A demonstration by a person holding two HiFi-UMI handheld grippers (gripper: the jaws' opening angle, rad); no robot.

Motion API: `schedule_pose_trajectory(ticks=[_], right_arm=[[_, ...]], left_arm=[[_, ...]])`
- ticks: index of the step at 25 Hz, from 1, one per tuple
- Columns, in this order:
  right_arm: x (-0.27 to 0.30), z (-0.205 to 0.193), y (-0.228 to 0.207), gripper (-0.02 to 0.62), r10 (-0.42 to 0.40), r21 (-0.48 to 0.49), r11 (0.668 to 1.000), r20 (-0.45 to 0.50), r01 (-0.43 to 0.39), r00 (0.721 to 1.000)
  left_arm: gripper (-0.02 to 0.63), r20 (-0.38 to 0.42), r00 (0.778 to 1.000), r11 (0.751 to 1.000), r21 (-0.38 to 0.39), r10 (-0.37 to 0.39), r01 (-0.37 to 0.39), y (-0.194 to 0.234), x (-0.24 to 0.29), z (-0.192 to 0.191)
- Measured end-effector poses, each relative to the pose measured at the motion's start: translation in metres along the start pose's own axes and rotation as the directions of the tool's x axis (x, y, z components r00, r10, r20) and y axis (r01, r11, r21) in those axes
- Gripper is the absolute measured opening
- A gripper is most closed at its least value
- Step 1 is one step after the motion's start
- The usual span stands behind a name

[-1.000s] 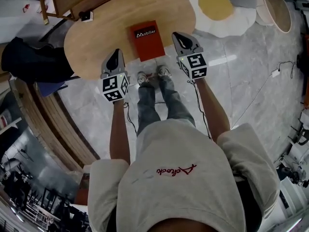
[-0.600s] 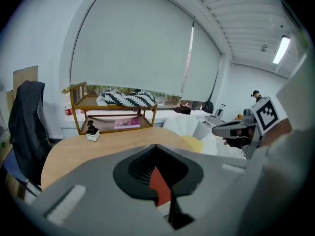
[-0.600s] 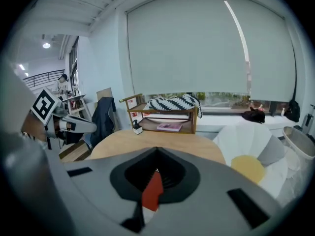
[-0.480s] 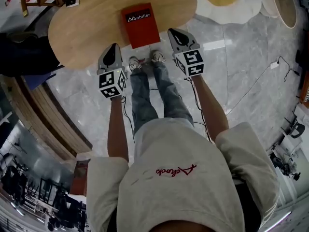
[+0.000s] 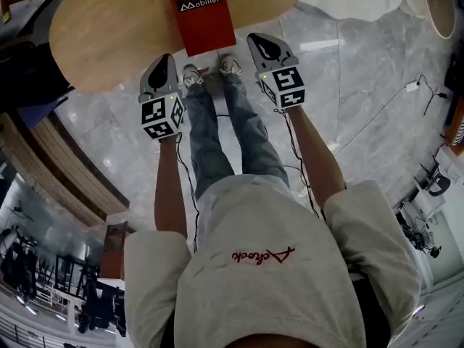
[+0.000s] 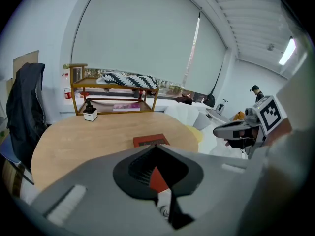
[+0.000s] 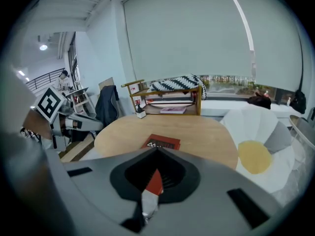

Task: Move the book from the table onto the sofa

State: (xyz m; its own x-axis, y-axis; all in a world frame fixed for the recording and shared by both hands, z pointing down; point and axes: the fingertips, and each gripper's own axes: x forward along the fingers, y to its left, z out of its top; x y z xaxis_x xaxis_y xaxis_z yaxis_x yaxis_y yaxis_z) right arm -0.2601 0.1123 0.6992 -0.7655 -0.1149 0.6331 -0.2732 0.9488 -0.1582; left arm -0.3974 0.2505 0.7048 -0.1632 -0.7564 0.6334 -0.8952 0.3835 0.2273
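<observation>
A red book (image 5: pixel 203 14) with white lettering lies flat near the front edge of the round wooden table (image 5: pixel 109 27). Both grippers hover short of that edge with nothing in them. In the head view my left gripper (image 5: pixel 164 60) is to the book's lower left, my right gripper (image 5: pixel 261 43) to its lower right. Each gripper view shows its own jaws shut, with the book beyond the tips: the left gripper (image 6: pixel 157 151) faces the book (image 6: pixel 151 140), the right gripper (image 7: pixel 156 154) faces the book (image 7: pixel 162 143).
A wooden shelf (image 6: pixel 115 90) with a striped cloth stands behind the table. A small white and black object (image 6: pixel 89 114) sits on the far tabletop. A dark jacket (image 6: pixel 24 107) hangs at the left. A white cushion with a yellow centre (image 7: pixel 256 156) lies at the right. A cable (image 5: pixel 377 114) crosses the floor.
Both grippers have come down together toward the table's front edge. In the head view the table and book have slid toward the top. The jaws stayed shut.
</observation>
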Motion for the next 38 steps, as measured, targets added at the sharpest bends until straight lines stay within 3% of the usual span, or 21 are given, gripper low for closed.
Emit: schedule_pose_trajectory(ticks=[8,17,18,19,20,26,32,38], right_arm=[[0.022,-0.034,0.000,0.008,0.019,0.011,1.000,-0.051,-0.018,0.999],[0.056,-0.054,0.002,0.012,0.075,0.078,0.995,-0.083,-0.068,0.994],[0.060,-0.055,0.002,0.024,0.083,0.093,0.993,-0.085,-0.075,0.993],[0.065,-0.057,0.003,0.076,0.092,0.110,0.990,-0.088,-0.082,0.992],[0.070,-0.058,0.003,0.129,0.100,0.127,0.988,-0.090,-0.089,0.991],[0.101,-0.069,0.003,0.217,0.140,0.191,0.975,-0.112,-0.117,0.984],[0.132,-0.077,-0.014,0.257,0.151,0.281,0.953,-0.111,-0.115,0.982],[0.166,-0.087,-0.025,0.274,0.189,0.360,0.924,-0.135,-0.130,0.973]], left_arm=[[0.009,-0.037,0.999,0.999,-0.025,-0.029,0.028,-0.005,0.032,-0.028],[0.009,-0.076,0.997,0.992,-0.125,-0.022,0.013,0.008,0.062,-0.053],[0.009,-0.085,0.996,0.991,-0.131,-0.030,0.019,0.009,0.066,-0.056],[0.009,-0.094,0.995,0.990,-0.137,-0.041,0.028,0.010,0.071,-0.058],[0.017,-0.102,0.993,0.989,-0.143,-0.052,0.037,0.010,0.075,-0.061],[0.165,-0.146,0.982,0.975,-0.206,-0.116,0.084,0.010,0.106,-0.076],[0.286,-0.184,0.969,0.957,-0.270,-0.165,0.112,0.012,0.140,-0.093],[0.322,-0.216,0.957,0.944,-0.305,-0.193,0.122,0.017,0.168,-0.102]])
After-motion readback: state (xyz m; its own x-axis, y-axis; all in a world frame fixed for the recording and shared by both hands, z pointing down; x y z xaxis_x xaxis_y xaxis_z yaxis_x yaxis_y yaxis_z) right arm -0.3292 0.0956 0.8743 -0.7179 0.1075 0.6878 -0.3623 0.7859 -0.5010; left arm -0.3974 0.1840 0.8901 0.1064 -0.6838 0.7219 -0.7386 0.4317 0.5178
